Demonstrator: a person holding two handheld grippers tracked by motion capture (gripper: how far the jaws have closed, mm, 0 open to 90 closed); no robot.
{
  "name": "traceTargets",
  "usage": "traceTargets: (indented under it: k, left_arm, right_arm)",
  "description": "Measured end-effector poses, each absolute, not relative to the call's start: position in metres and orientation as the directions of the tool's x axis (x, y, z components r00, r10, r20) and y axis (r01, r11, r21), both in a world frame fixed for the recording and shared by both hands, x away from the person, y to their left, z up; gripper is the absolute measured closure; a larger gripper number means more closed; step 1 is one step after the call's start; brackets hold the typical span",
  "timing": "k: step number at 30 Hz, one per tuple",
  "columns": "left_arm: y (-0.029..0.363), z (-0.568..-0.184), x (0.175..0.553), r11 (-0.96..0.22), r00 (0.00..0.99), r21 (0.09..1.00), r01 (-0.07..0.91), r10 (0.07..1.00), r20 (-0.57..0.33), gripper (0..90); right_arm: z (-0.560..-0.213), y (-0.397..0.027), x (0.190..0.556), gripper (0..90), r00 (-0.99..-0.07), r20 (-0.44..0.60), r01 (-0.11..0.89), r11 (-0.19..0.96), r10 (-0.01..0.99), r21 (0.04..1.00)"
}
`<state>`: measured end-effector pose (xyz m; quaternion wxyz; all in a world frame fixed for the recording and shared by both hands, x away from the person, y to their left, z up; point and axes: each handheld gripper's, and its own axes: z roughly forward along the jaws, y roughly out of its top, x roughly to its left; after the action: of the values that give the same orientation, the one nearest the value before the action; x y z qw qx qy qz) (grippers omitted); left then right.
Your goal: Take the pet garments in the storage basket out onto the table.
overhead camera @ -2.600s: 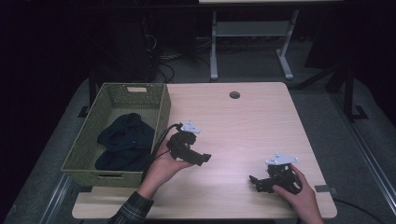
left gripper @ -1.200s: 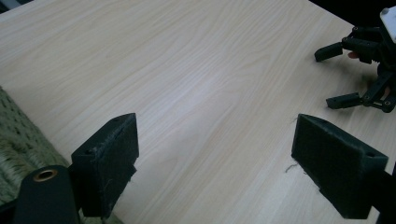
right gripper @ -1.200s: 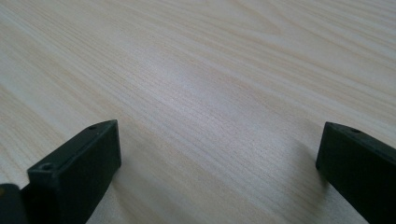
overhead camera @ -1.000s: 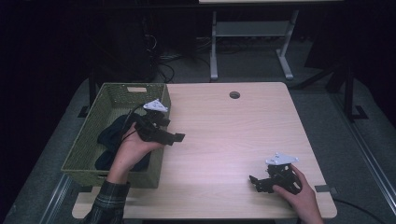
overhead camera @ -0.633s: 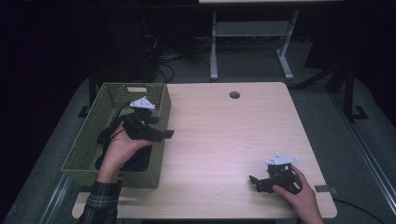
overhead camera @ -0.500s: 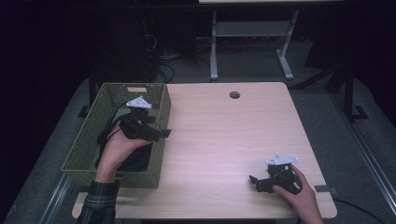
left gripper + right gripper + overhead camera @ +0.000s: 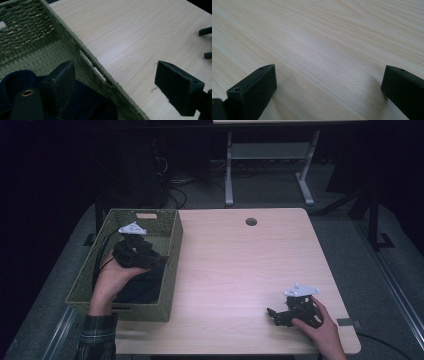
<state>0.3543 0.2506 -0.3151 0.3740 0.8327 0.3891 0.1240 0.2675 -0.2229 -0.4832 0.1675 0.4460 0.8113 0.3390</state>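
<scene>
A green woven basket [image 7: 172, 251] stands at the table's left side and holds dark navy clothing [image 7: 142, 287]. My left gripper [image 7: 156, 262] hangs over the basket's right part, jaws wide open and nothing between them. In the left gripper view the basket's right wall [image 7: 100, 72] runs between the jaws, with the navy cloth [image 7: 90, 105] below the left jaw. My right gripper [image 7: 274, 316] rests near the table's front right, held by a hand, open and holding nothing. The right gripper view has bare wood [image 7: 324, 57] between its jaws.
The light wooden table [image 7: 240, 265] has a round cable hole [image 7: 251, 221] at its back. A white desk frame [image 7: 265, 155] stands on the dark floor behind. The right gripper's jaw tips [image 7: 206, 42] show far off in the left gripper view.
My left gripper has moved left from the table's middle to a spot over the basket. The right gripper has stayed put.
</scene>
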Motion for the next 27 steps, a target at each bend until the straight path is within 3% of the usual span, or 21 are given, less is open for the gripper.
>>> traceTargets:
  k: [27]
  left_arm:
    - [0.310, -0.343, 0.365, -0.403, 0.547, 0.653, 0.642, 0.837, -0.021, 16.4]
  right_arm:
    - [-0.483, -0.223, 0.267, 0.0, -0.546, 0.032, 0.611, 0.372, 0.838, 0.699]
